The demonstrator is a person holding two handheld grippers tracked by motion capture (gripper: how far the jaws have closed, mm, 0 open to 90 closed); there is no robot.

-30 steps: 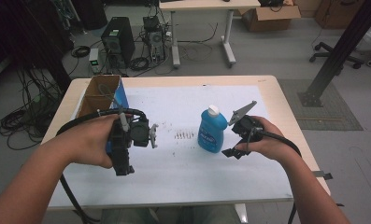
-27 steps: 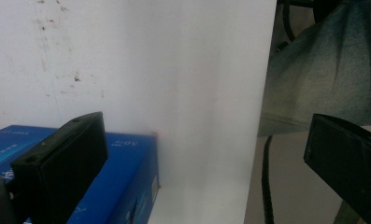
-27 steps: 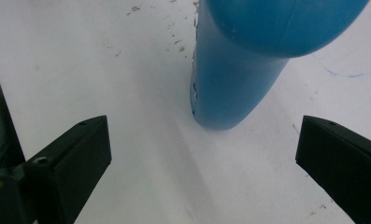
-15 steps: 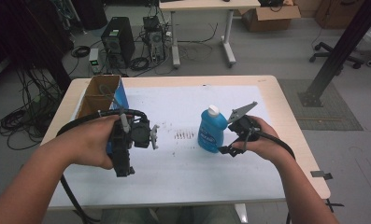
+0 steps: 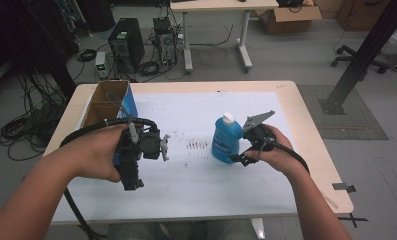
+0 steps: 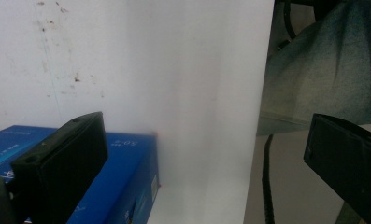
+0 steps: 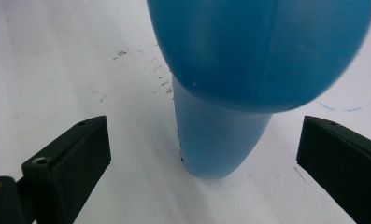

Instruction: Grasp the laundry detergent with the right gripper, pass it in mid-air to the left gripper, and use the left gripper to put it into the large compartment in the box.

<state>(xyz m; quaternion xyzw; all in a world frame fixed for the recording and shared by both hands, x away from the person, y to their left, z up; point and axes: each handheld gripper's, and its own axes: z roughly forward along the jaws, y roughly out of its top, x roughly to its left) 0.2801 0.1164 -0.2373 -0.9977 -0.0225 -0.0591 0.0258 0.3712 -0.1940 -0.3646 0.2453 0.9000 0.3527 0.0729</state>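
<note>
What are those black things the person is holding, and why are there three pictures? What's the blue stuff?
Those black things are grabbing tools with two jaws, one in each hand. The left gripper and the right gripper both stand open and hold nothing.

One picture comes from a camera up high, looking down on the table. The other two come from small cameras riding on the tools, looking along their jaws.

On the table's white sheet stands a blue bottle with a white cap. The right gripper's jaws are on either side of it, close but not squeezing, as its own view shows. A blue box with open cardboard flaps sits by the left gripper.
</note>
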